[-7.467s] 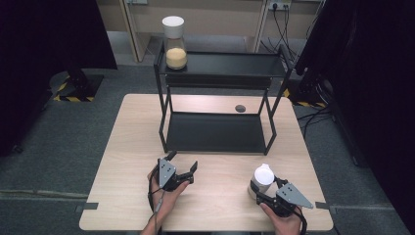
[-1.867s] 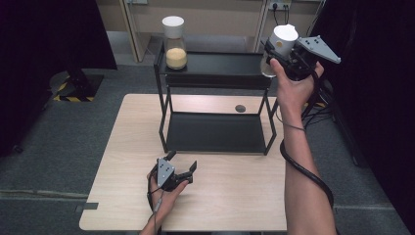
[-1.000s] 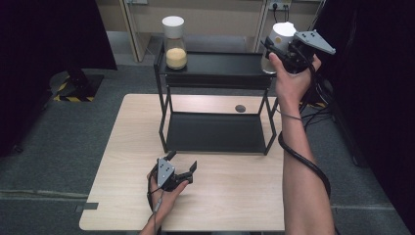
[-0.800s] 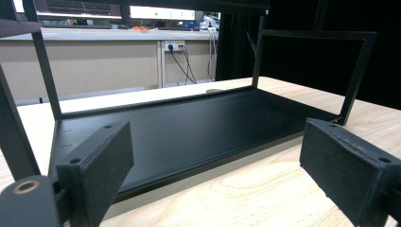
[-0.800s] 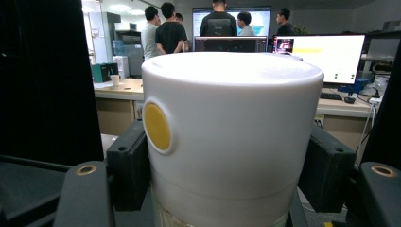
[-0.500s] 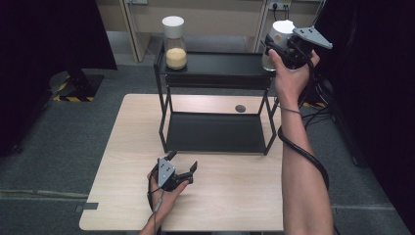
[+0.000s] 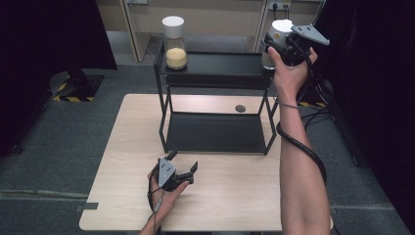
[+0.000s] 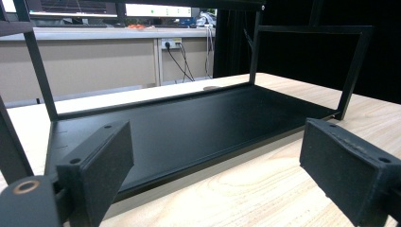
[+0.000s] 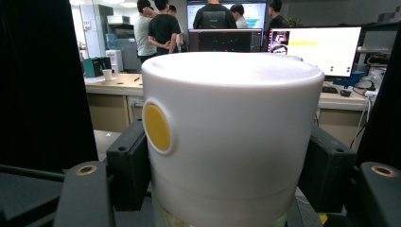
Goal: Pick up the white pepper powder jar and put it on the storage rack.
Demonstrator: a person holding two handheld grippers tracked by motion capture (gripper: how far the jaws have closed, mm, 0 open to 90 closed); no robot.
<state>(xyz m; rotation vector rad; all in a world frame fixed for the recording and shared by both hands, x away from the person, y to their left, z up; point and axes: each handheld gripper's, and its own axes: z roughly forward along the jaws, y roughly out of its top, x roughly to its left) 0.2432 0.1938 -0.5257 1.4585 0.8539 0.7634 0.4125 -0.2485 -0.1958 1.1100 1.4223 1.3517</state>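
Two jars on the rack's top shelf (image 7: 215,68): yellow-filled jar (image 7: 174,44) far left, white-capped jar (image 7: 275,43) upright at the right end, pinched at its cap by right gripper (image 7: 286,45). Shelf edge close beside; open shelf leftward. Left gripper (image 7: 181,166) spread, empty, low on worktop (image 7: 230,186).

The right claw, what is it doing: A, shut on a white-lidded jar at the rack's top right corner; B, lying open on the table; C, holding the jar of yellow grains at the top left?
A: the right claw clamps the white-lidded jar over the rack.
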